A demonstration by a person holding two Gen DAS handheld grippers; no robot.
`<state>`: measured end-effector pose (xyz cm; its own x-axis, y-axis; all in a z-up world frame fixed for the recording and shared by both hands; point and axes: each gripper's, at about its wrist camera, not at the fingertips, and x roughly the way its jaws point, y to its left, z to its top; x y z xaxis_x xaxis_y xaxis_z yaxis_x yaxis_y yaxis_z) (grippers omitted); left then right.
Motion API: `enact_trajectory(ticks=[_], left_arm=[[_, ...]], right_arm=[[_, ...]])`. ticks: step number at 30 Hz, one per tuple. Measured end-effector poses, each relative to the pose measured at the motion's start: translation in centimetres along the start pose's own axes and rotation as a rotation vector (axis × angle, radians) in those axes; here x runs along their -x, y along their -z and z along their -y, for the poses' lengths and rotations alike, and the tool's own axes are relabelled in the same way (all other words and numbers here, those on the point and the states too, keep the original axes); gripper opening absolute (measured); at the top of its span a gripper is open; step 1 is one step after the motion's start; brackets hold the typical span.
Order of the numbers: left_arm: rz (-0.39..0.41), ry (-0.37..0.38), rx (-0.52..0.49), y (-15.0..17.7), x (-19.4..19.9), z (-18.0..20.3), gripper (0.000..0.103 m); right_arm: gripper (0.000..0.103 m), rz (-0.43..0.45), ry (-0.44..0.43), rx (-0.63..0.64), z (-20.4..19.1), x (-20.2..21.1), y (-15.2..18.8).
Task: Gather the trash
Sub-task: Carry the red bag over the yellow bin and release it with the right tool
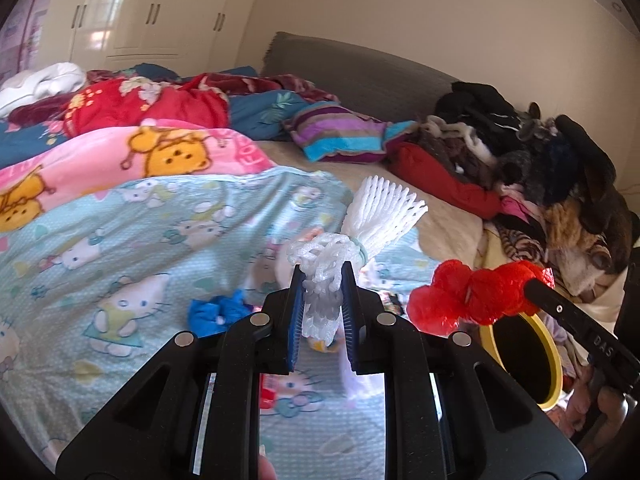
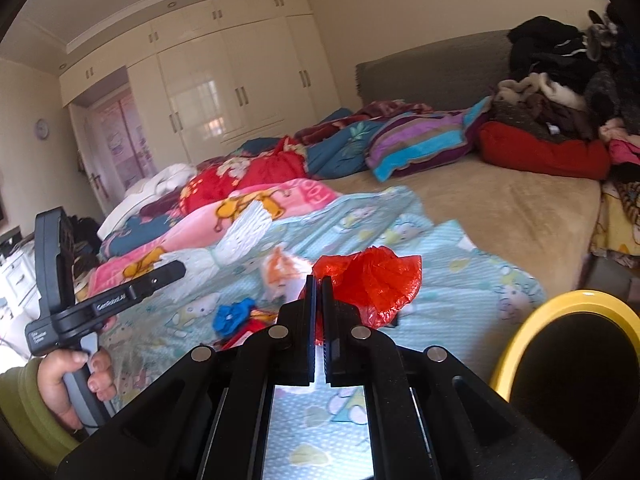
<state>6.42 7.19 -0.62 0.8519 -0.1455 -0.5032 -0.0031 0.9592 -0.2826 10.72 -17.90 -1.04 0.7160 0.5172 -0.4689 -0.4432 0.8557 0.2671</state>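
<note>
My left gripper (image 1: 323, 276) is shut on a white foam fruit net (image 1: 360, 224) and holds it above the Hello Kitty blanket (image 1: 120, 240). My right gripper (image 2: 319, 280) is shut on a crumpled red plastic bag (image 2: 376, 276); the bag also shows in the left wrist view (image 1: 468, 296) near a yellow-rimmed bin (image 1: 548, 352). The bin's black opening sits at the lower right of the right wrist view (image 2: 520, 328). A blue scrap (image 1: 218, 312) and an orange-white wrapper (image 2: 282, 274) lie on the blanket.
The bed holds pink (image 1: 120, 156) and red (image 1: 140, 104) blankets, a striped pillow (image 1: 340, 132) and a clothes pile (image 1: 520, 152) at the right. A grey headboard (image 1: 360, 68) and white wardrobes (image 2: 224, 88) stand behind.
</note>
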Motion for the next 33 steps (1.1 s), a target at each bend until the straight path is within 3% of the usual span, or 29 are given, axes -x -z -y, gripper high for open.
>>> enact_trajectory(ticks=[18, 33], left_arm=[[-0.059, 0.088, -0.131, 0.7, -2.2, 7.6, 0.012], [-0.146, 0.141, -0.247, 2.4, -4.3, 13.0, 0.012]], right_arm=[[0.003, 0.068, 0.163, -0.099, 5.9, 5.2, -0.3], [0.003, 0.069, 0.317, -0.240, 12.4, 8.3, 0.1]])
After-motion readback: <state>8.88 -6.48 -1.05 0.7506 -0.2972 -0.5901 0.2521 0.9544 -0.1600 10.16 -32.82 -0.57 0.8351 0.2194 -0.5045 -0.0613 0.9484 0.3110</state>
